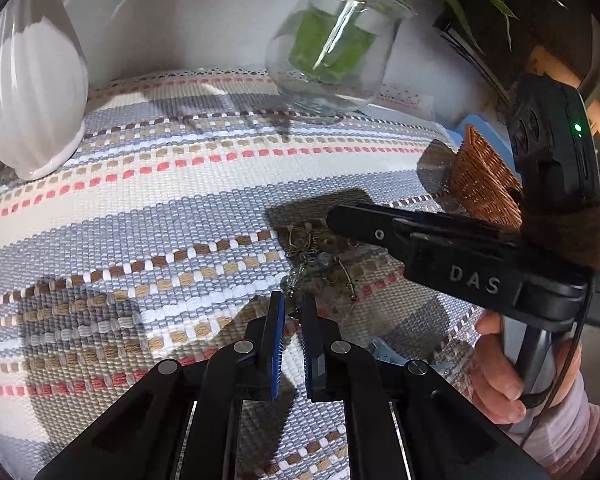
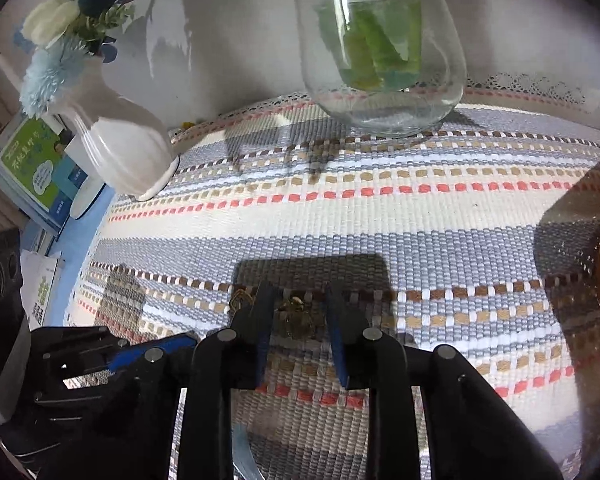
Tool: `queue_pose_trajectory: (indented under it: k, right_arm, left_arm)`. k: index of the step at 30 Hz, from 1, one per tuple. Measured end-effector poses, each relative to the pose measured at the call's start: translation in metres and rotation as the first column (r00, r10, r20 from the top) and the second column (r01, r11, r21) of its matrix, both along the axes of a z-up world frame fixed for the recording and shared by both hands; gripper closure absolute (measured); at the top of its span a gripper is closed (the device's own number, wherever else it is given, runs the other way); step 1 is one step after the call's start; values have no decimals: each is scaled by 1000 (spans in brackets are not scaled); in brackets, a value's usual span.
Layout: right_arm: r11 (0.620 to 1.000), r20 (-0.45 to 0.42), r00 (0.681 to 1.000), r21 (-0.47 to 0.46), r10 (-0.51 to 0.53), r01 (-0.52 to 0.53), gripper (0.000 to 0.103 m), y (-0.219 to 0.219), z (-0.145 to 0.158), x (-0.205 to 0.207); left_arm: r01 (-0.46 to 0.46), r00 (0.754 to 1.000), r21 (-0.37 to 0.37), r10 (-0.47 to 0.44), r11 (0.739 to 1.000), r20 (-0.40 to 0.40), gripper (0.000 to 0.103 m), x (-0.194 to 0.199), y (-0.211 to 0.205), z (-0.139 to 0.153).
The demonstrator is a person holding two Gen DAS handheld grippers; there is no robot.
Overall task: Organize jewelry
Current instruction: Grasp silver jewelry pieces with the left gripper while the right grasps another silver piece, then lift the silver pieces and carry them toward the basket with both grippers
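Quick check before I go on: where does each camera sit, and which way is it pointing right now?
Left wrist: on the left tool, angled down at the jewelry on the woven mat; right tool and a hand show.
Right wrist: on the right tool, angled down at the jewelry; left tool shows lower left.
Shared: mat, jewelry, glass vase, white vase.

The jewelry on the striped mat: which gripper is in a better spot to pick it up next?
Probably the right gripper. Its jaws stand apart with the jewelry pile between them on the striped mat. The left gripper is nearly shut at the pile's near edge.
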State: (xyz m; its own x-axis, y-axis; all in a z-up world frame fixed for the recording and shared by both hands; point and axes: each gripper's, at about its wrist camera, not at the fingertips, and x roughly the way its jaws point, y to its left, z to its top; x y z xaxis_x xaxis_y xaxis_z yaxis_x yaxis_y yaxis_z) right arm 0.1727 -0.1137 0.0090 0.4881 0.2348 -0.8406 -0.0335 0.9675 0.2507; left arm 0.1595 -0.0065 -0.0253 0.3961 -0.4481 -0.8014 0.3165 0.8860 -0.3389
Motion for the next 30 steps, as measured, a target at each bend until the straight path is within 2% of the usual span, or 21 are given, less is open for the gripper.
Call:
queue_pose_trajectory:
  k: [5, 9, 12, 13, 14, 16, 18, 22, 25, 27, 30]
  right_arm:
    - [1000, 7, 1000, 19, 5, -5, 75, -3, -1, -4]
    - [995, 29, 999, -96, 35, -32, 74, 14, 0, -8]
    - [972, 55, 997, -231, 60, -46, 74, 32, -1, -12]
    - [968, 57, 996, -248, 62, -46, 76, 34, -2, -12]
    - [967, 58, 996, -250, 62, -45, 77, 34, -2, -12]
    - [970, 61, 997, -242, 54, -38, 85, 31, -2, -12]
    - [974, 63, 997, -225, 47, -32, 87, 27, -1, -13]
    - [988, 95, 995, -151, 22, -8, 87, 8, 7, -23]
    - [996, 121, 993, -83, -8, 18, 87, -12, 14, -29]
    - [998, 129, 991, -47, -23, 29, 87, -21, 17, -31]
    - [999, 147, 989, -2, -32, 32, 87, -28, 23, -37]
  left_arm:
    - [2, 1000, 12, -2, 1000, 14, 91, 1, -5, -1]
    - [-5, 999, 32, 4, 999, 35, 90, 1, -10, -1]
    - [-25, 997, 63, 21, 998, 70, 93, 2, -17, -2]
    - [-27, 997, 73, 21, 997, 79, 93, 2, -18, -1]
    - [-28, 996, 82, 21, 996, 85, 93, 2, -20, -1]
    - [-26, 994, 122, 13, 992, 110, 95, -1, -24, 0]
    - [-22, 991, 160, 0, 987, 136, 95, -4, -29, 0]
    - [-11, 992, 88, 0, 996, 129, 95, -3, -20, 6]
    - [3, 992, -27, 0, 1000, 129, 95, -4, -6, 16]
    - [26, 991, -128, -9, 991, 131, 95, -6, 5, 25]
    - [44, 991, -221, -14, 974, 134, 95, -7, 14, 31]
